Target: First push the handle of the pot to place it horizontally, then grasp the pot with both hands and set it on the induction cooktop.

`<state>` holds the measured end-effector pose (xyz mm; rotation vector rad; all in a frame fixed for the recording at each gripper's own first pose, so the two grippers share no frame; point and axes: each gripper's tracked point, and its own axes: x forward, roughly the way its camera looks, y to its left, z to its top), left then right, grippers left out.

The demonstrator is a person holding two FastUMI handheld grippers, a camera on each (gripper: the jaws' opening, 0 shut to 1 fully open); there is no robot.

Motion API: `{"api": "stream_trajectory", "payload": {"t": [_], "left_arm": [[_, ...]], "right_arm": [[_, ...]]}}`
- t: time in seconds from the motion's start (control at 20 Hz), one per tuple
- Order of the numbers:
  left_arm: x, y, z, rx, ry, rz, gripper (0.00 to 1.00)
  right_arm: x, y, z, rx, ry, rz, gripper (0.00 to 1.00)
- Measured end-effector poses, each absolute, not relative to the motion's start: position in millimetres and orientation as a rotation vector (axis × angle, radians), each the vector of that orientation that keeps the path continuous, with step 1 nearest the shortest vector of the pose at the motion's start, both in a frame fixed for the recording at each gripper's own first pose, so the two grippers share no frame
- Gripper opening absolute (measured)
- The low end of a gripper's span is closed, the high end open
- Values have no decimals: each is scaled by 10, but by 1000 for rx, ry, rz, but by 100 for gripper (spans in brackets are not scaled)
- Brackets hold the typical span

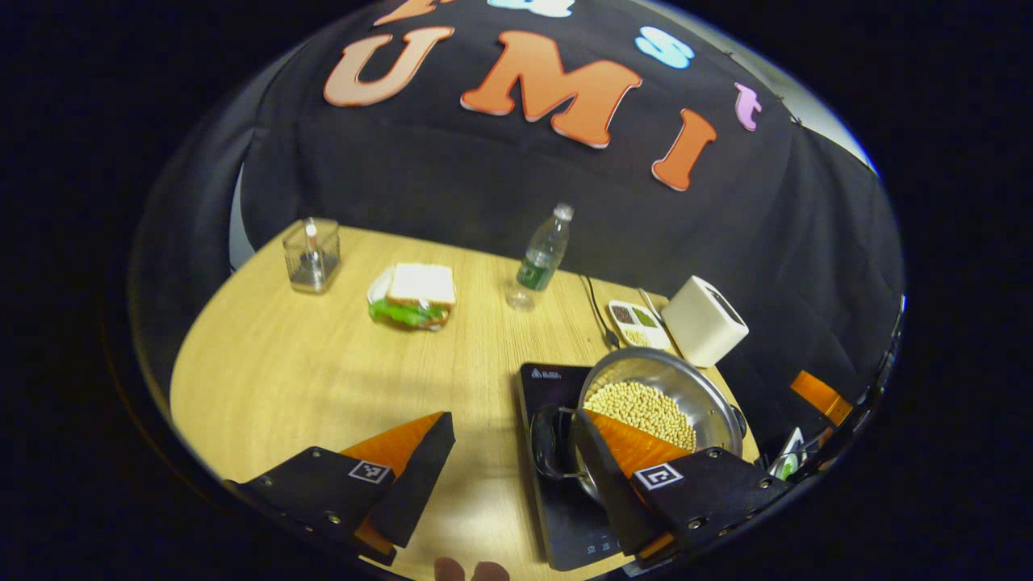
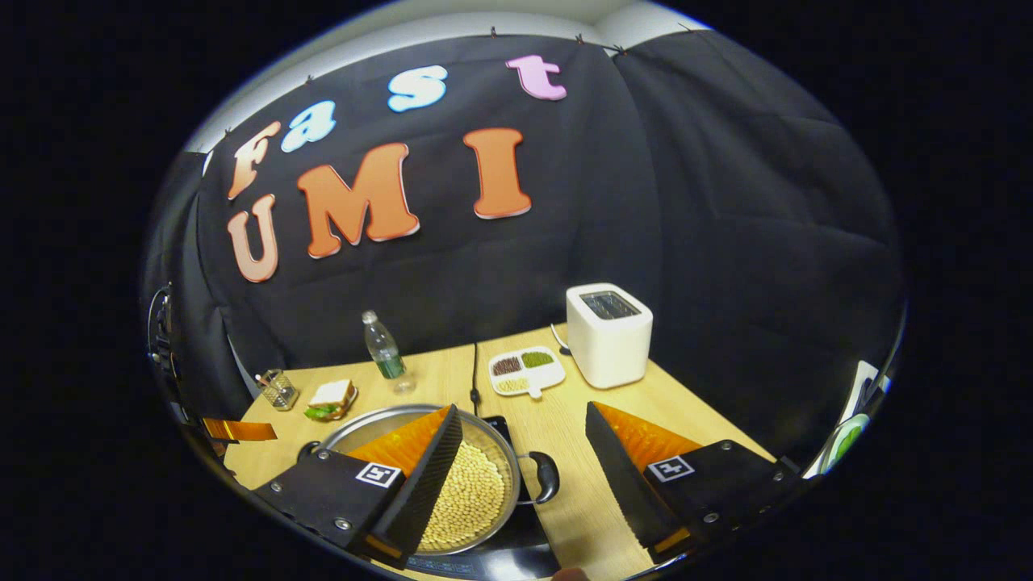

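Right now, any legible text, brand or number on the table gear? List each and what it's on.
Nothing legible.
Logo at the far corner of the induction cooktop: too small to read.
Control icons on its front edge: blurred.
Green label on the water bottle: blurred.
Square coded tags on the left tongs and right tongs: patterns, no words.

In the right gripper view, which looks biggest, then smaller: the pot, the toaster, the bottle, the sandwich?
1. Pot, though it is nearest the camera.
2. Toaster.
3. Bottle and sandwich look too alike to rank.
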<state>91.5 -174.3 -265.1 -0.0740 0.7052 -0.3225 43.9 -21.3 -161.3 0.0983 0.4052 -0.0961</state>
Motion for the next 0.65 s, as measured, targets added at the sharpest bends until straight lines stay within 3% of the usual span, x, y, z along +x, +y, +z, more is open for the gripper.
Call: {"api": "stream_trajectory", "payload": {"t": [0.3, 0.35, 0.4, 0.65], "left_arm": [[659, -1466, -1031, -24, 295, -272, 93], [573, -1380, -851, 11, 241, -252, 92], [499, -1284, -689, 45, 191, -222, 93], [112, -1210, -326, 109, 101, -188, 89]], "right_arm": [[135, 2, -599, 59, 187, -36, 95], [70, 24, -458, 55, 149, -30, 100], [9, 11, -356, 53, 112, -27, 95], [-145, -23, -174, 63, 39, -23, 95]]}}
